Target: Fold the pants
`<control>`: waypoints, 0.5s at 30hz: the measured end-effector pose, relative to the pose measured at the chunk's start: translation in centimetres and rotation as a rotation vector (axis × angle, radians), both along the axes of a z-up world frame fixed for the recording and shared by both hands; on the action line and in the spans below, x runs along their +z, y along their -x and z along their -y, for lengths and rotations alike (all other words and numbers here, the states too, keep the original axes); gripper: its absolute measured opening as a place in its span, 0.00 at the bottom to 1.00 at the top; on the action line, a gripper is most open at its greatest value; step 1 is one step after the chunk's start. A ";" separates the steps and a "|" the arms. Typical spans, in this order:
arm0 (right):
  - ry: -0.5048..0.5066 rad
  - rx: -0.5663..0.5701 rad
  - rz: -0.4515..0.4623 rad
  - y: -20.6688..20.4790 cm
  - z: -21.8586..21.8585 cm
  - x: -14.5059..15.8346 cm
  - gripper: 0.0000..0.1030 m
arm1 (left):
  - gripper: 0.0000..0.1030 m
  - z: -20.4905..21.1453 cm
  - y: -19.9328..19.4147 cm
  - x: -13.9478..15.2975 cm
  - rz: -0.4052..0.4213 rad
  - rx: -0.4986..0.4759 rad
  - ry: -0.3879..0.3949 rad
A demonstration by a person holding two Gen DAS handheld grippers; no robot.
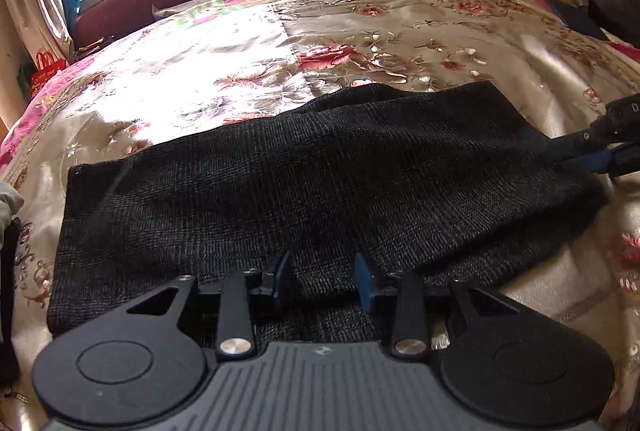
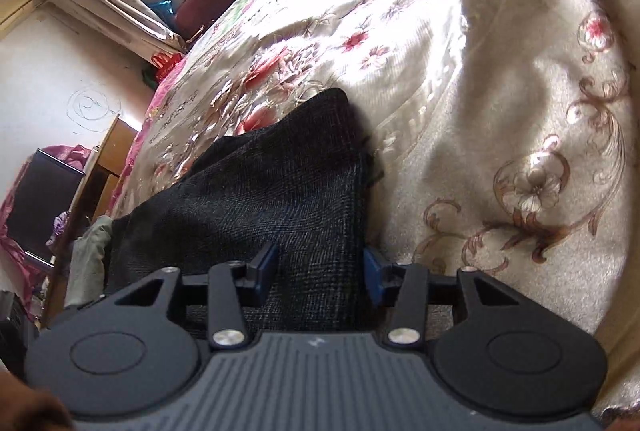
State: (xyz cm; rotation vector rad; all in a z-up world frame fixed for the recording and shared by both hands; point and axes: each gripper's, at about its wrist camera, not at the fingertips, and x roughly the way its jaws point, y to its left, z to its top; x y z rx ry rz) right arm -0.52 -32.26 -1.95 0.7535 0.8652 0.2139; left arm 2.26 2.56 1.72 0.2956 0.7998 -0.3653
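Dark pants half-folded on the floral bedspread, both grippers at their edges

The pants [image 1: 304, 183] lie across the middle of the left wrist frame on the bedspread [image 1: 360, 31]. The left gripper [image 1: 324, 281] has its jaws spread over the near edge, pinching nothing; the right gripper [image 2: 320, 273] straddles a raised fold at the frame's lower centre, jaws apart. Likely risk: closing on one layer only, so the slick bedspread lets the stack slide and skew

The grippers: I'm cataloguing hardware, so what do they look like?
Both the left gripper and right gripper match: matte black linkage arms with silver pivot screws, round black side discs, a grey ribbed body with a small logo, and blue finger pads.
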 end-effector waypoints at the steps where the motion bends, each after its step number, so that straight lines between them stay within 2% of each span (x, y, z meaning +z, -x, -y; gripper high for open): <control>1: -0.044 0.002 0.000 0.0 0.3 -0.2 0.46 | 0.49 -0.2 0.3 0.2 -0.002 0.000 -0.003; 4: -0.166 -0.017 0.026 -0.3 0.9 -0.8 0.46 | 0.49 0.1 0.6 0.6 0.006 -0.003 -0.019; 6: -0.190 -0.025 0.018 -0.7 1.0 -1.0 0.41 | 0.49 0.6 0.4 0.6 0.015 -0.008 -0.038; 9: -0.216 -0.014 0.077 0.3 1.5 0.0 0.36 | 0.49 1.0 0.3 0.9 0.013 -0.030 -0.024; 11: -0.319 -0.001 0.142 0.8 2.2 0.4 0.34 | 0.50 1.2 0.2 0.7 0.006 -0.045 -0.021; 12: -0.330 0.001 0.146 0.3 2.2 0.5 0.33 | 0.50 1.4 0.2 0.6 0.006 -0.048 -0.024; 15: -0.142 0.009 0.070 -1.6 1.3 0.2 0.35 | 0.50 1.6 0.2 0.7 0.010 -0.044 -0.016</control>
